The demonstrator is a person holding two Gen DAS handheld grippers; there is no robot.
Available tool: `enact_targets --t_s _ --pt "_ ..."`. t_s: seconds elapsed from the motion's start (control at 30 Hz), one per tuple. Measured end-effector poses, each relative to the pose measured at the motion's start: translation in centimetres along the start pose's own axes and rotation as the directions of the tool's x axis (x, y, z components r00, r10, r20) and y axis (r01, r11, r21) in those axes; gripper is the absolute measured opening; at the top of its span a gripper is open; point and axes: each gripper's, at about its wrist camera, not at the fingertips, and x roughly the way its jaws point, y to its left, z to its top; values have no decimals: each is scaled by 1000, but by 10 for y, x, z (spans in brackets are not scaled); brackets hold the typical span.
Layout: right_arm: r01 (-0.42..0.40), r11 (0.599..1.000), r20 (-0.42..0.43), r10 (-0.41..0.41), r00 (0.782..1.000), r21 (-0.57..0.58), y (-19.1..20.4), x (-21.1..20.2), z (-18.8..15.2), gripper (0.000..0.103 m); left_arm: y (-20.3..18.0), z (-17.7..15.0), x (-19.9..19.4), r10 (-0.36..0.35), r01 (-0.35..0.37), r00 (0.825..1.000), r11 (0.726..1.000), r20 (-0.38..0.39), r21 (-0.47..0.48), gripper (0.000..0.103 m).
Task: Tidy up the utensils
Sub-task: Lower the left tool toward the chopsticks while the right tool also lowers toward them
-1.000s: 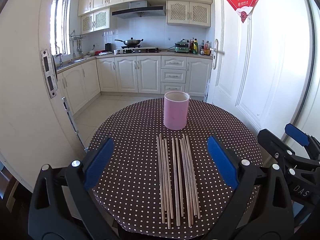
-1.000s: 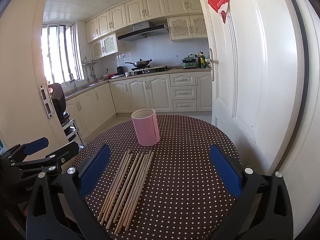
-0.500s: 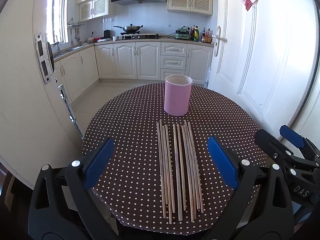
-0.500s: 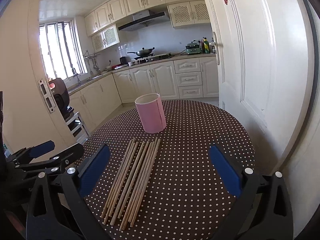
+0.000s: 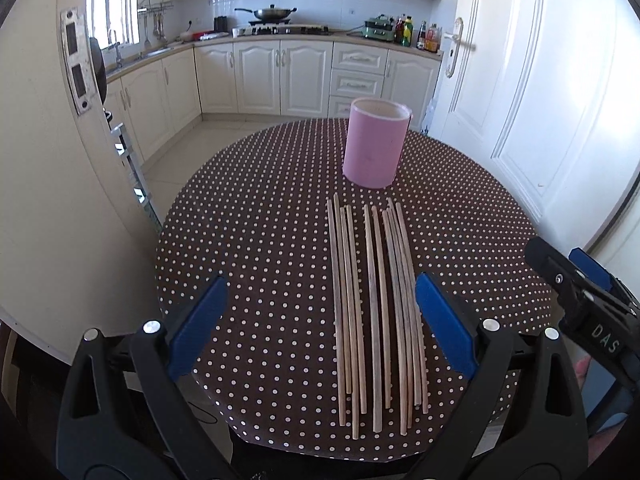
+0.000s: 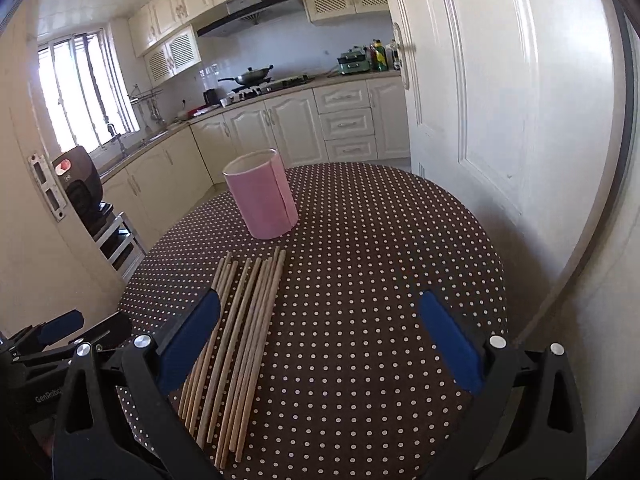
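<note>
Several wooden chopsticks [image 5: 376, 304] lie side by side on a round table with a brown polka-dot cloth [image 5: 260, 240]. A pink cylindrical holder [image 5: 376, 142] stands upright just beyond their far ends. My left gripper [image 5: 320, 320] is open and empty, low over the near ends of the chopsticks. In the right wrist view the chopsticks [image 6: 236, 344] lie at the lower left and the holder [image 6: 262, 194] stands behind them. My right gripper [image 6: 320, 332] is open and empty, to the right of the chopsticks.
A white door [image 6: 500, 120] stands close to the table's right side. A door edge with a latch plate [image 5: 76, 68] is at the left. Kitchen cabinets and a stove [image 5: 280, 60] lie beyond. The right gripper shows at the left view's right edge [image 5: 588, 300].
Both grippers have tilted down and moved forward over the table. The chopsticks and holder look closer and have not moved. Both grippers stay open.
</note>
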Motion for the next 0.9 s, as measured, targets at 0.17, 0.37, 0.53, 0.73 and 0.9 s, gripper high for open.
enact_targets --t_s 0.17,0.37,0.53,0.73,0.9 --pt "21 999 -67 -18 998 32 -7 19 -3 96 5 -2 19 -10 9 998 1000 -65 -17 93" --pt "34 999 -119 -34 992 1 -6 40 -5 96 10 -4 41 -16 12 990 1000 -138 -25 93" --pt "15 1000 -155 -14 988 8 -4 57 -3 96 14 -5 56 8 -11 987 1000 -161 -17 93" --pt "23 999 -174 -28 984 -36 6 70 -3 96 21 -1 73 2 -7 980 1000 -198 -29 93" --pt "27 998 -193 -39 980 -61 12 83 -3 95 25 5 91 23 -30 976 999 -215 -30 88"
